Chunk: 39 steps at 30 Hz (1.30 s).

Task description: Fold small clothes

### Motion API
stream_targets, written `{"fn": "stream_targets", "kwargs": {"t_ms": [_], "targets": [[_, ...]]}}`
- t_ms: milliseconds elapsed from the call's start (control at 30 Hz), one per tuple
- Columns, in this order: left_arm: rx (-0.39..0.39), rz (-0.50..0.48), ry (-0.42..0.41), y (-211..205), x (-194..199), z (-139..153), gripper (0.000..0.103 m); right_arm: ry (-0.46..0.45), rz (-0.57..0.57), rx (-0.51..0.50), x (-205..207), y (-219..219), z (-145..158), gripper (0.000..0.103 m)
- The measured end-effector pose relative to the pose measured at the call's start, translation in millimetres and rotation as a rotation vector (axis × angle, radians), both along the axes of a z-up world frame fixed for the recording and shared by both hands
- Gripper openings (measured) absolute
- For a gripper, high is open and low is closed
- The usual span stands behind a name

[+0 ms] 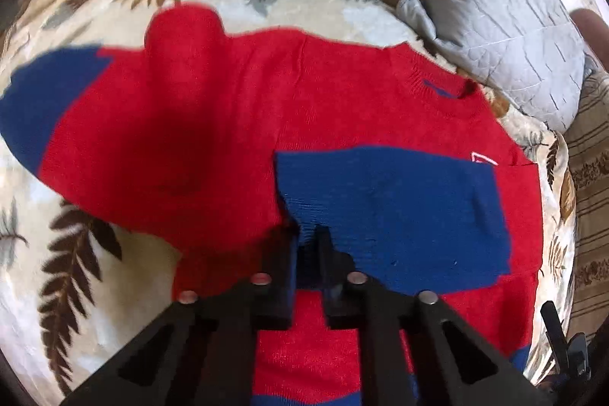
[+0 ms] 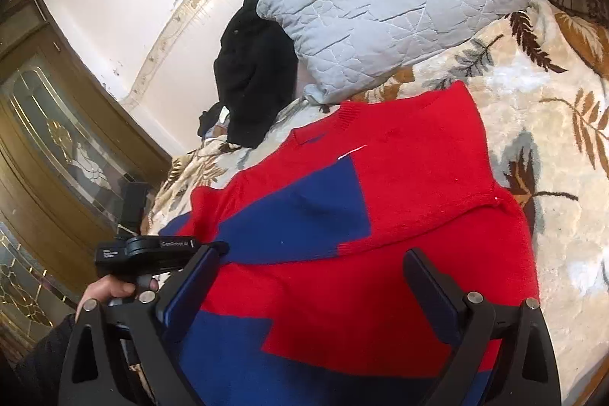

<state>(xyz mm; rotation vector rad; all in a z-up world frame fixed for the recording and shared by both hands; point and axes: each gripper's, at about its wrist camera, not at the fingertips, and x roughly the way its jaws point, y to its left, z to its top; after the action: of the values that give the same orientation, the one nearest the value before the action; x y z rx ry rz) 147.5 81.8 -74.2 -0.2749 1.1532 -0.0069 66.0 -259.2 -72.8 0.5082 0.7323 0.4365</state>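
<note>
A small red and blue knit sweater [image 1: 236,124] lies spread on a leaf-patterned blanket [image 1: 76,273]; it also shows in the right wrist view [image 2: 399,177]. One sleeve is folded over the chest, its blue cuff end [image 1: 388,208] lying across the red front. My left gripper [image 1: 307,238] is shut on the edge of that blue cuff. My right gripper [image 2: 316,276] is open and empty, hovering over the sweater's lower body. The left gripper's body [image 2: 152,253] shows at the sweater's left side in the right wrist view.
A grey quilted pillow [image 2: 380,6] lies beyond the sweater's collar. A black garment [image 2: 255,78] sits beside the pillow by the wall. A wooden cabinet with glass doors [image 2: 57,158] stands left of the bed. A striped sheet [image 1: 590,196] borders the blanket.
</note>
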Motion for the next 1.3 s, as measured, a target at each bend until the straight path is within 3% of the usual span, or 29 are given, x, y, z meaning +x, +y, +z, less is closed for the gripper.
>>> {"fn": "stream_targets", "kwargs": {"t_ms": [133, 200, 233, 300, 367, 433, 633, 700, 800, 833, 867, 933, 967, 1000, 1033, 1067, 1133, 1167, 1300], "targets": [[0.172, -0.097, -0.286, -29.9, -19.3, 66.6, 0.007, 0.001, -0.006, 0.003, -1.6, -0.9, 1.0, 0.099], [0.197, -0.105, -0.362, -31.7, -27.1, 80.0, 0.007, 0.012, -0.011, 0.005, -0.6, -2.3, -2.1, 0.099], [0.211, -0.106, -0.365, -31.7, -25.8, 77.2, 0.008, 0.024, -0.014, 0.011, 0.8, -2.9, -4.9, 0.099], [0.279, -0.125, -0.267, -29.3, -12.1, 41.5, 0.009, 0.049, -0.02, 0.028, 3.5, -4.4, -10.0, 0.099], [0.266, -0.095, -0.058, -14.4, 5.2, -12.1, 0.011, 0.06, -0.024, 0.025, 4.3, -4.6, -12.9, 0.099], [0.247, -0.083, -0.157, -9.9, -5.3, -8.1, 0.014, 0.064, -0.03, 0.011, 3.8, -5.8, -14.2, 0.099], [0.24, -0.089, -0.165, -7.5, -7.2, -8.8, 0.014, 0.078, -0.025, 0.084, 22.8, -13.3, -1.6, 0.099], [0.248, -0.086, -0.172, -8.8, -6.3, -12.4, 0.014, 0.072, -0.019, 0.093, 45.9, -14.7, 5.1, 0.099], [0.254, -0.092, -0.16, -13.1, -0.7, -16.8, 0.015, 0.219, -0.09, 0.084, 104.1, -33.2, -23.0, 0.099], [0.229, -0.103, -0.137, -10.5, -0.2, -12.4, 0.017, 0.331, -0.151, 0.058, 116.8, -44.0, -43.0, 0.095], [0.201, -0.11, -0.123, -3.2, 4.1, -18.0, 0.026, 0.346, -0.182, 0.127, 113.8, -54.8, -49.9, 0.091], [0.123, -0.109, -0.175, 12.9, -8.9, 2.5, 0.055, 0.242, -0.159, 0.113, 87.3, -50.9, -27.3, 0.092], [0.11, -0.088, -0.24, 25.8, -20.8, 16.7, 0.065, 0.207, -0.135, 0.091, 74.4, -45.1, -20.4, 0.092], [0.107, -0.052, -0.305, 43.9, -34.4, 31.1, 0.083, 0.175, -0.107, 0.068, 60.3, -38.7, -15.6, 0.093], [0.098, -0.018, -0.349, 59.7, -43.6, 39.6, 0.088, 0.151, -0.075, 0.021, 38.5, -27.8, -14.0, 0.095], [0.069, 0.05, -0.398, 88.7, -54.9, 47.7, 0.088, 0.15, -0.058, -0.006, 27.2, -21.1, -15.8, 0.096], [-0.007, 0.173, -0.402, 136.4, -62.5, 48.0, 0.088, 0.16, -0.023, -0.052, 11.0, -7.0, -23.0, 0.096], [-0.084, 0.272, -0.381, 173.7, -62.9, 41.4, 0.088, 0.157, 0.006, -0.076, 6.5, 3.3, -26.3, 0.096], [-0.248, 0.527, -0.302, 264.5, -55.2, 11.8, 0.086, 0.111, 0.084, -0.147, 5.6, 30.2, -26.8, 0.096]]}}
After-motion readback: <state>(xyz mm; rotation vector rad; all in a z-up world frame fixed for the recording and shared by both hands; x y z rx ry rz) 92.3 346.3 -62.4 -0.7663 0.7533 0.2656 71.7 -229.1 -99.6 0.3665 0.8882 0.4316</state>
